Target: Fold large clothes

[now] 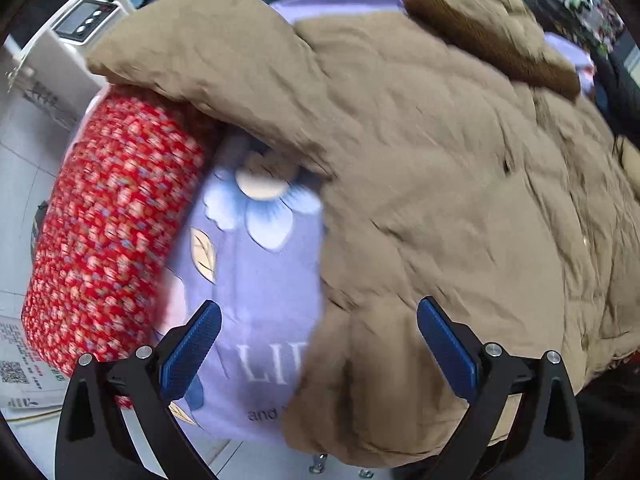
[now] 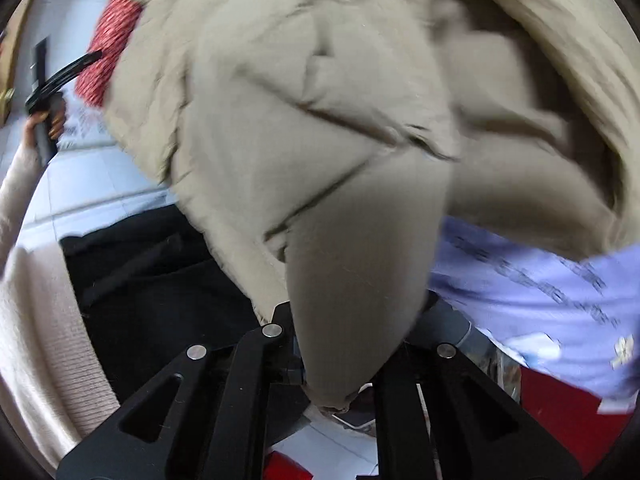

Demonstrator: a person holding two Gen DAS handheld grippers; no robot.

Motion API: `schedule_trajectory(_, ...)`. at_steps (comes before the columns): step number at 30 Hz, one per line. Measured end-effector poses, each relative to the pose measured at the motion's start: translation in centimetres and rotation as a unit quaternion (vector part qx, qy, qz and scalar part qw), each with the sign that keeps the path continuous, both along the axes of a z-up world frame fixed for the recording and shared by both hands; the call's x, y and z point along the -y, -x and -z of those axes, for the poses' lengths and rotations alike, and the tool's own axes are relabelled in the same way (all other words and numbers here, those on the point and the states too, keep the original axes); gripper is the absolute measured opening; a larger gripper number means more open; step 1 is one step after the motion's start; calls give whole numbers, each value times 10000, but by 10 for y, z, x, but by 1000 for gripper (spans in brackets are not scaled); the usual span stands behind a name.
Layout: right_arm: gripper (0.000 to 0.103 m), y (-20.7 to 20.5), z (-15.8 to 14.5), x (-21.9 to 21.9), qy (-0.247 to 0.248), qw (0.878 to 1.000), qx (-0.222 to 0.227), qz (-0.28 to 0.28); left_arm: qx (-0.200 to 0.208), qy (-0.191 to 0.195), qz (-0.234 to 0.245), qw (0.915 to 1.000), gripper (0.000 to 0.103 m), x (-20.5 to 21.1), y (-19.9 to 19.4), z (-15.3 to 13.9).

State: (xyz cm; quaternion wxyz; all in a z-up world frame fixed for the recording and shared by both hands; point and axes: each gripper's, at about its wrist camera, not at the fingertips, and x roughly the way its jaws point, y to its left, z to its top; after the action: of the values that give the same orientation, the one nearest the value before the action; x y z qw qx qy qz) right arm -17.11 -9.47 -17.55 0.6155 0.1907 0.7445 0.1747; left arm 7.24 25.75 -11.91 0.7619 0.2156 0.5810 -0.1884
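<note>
Tan padded fabric fills both views: a large puffy coat [image 1: 440, 160] lies spread over a lilac flower-printed sheet [image 1: 256, 280], its brown fur-like collar trim [image 1: 492, 40] at the far end, well beyond the fingers. In the left wrist view, the left gripper [image 1: 318, 344] hangs above the coat's near edge with its blue-padded fingers [image 1: 192, 348] spread wide and nothing between them; the coat's hem lies under and ahead of the right-hand finger, while bare lilac sheet shows ahead of the left-hand one. A red patterned bolster [image 1: 112, 224] lies beyond and to the outside of that left-hand finger, touching the sheet, with one coat sleeve draped over its far end. In the right wrist view, the right gripper [image 2: 340, 360] has its fingers drawn in on a bunched fold of the same coat [image 2: 320, 140], which rises straight out from between them and spreads ahead across the whole frame. The fingertips themselves are hidden by the cloth. To the left of these fingers, a cream knitted sleeve [image 2: 36, 280] and a hand [image 2: 44, 120] holding a black handle appear; the picture is blurred.
</note>
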Motion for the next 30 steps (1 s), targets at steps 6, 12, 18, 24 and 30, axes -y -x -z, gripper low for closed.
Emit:
schedule_trajectory(6,15,-5,39,-58,1139,9908,1,-734,-295,-793,-18,9964,97,0,-2,54)
schedule_trajectory(12,45,3,24,-27,1464,9891,-69,109,-71,-1149,252,9930,97,16,-2,58)
schedule_trajectory(18,57,9,-48,8,2046,9740,477,851,372,-427,-290,9980,95,21,-14,-8)
schedule_trajectory(24,57,10,-102,77,3303,9244,1306,1392,906,56,-264,9955,95,74,-22,-54)
schedule_trajectory(30,57,-43,-69,73,4502,8788,1415,705,612,410,-14,9973,95,141,4,-36)
